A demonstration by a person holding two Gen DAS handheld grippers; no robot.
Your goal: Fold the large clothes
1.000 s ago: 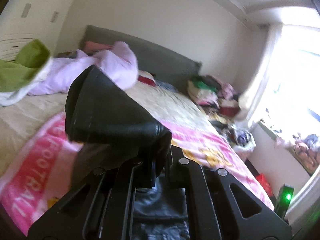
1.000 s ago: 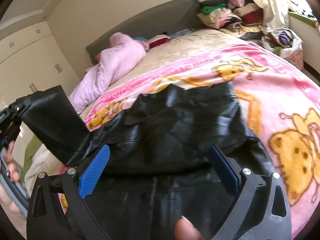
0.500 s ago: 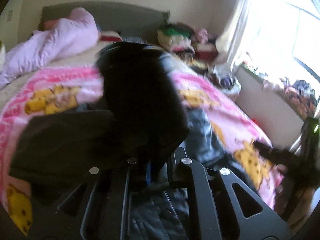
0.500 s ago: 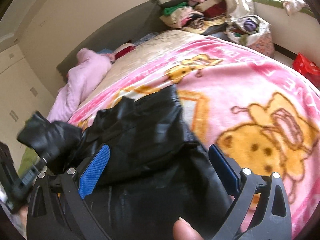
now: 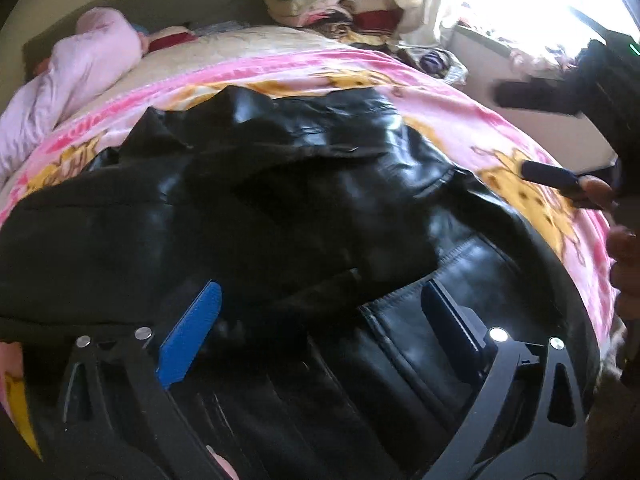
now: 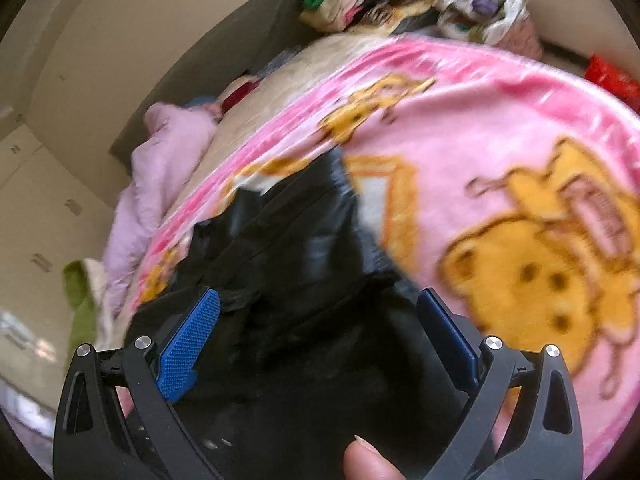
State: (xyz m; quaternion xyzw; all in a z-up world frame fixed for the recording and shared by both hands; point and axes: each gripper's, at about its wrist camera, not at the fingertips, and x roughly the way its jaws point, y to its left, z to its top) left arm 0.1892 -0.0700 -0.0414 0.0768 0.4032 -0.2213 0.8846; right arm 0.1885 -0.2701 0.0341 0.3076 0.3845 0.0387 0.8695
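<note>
One black leather jacket (image 5: 304, 200) lies spread across a pink blanket (image 5: 452, 120) printed with yellow cartoon bears, on a bed whose far end meets a grey headboard (image 5: 168, 4). In the left wrist view the jacket fills the near and middle part of the blanket, one sleeve folded over the body on the left, the collar toward the far side; pink blanket shows bare beyond the collar and along the right edge, where the bed drops off toward a bright window. The left gripper (image 5: 320, 316) hangs over the jacket's near hem with its jaws opening, spread wide; the two blue pads stand apart with leather below them, neither pressing on it. The right gripper (image 6: 320, 320) is also spread wide over the jacket's right side, nothing pinched between its two pads; a fingertip (image 6: 368, 460) shows at the near edge of that view. To its right lies a broad stretch of uncovered blanket. Far left, one rumpled lilac quilt (image 5: 68, 80) crowds the headboard corner. Beyond the far right corner sits one pile of folded clothes (image 5: 320, 4).
</note>
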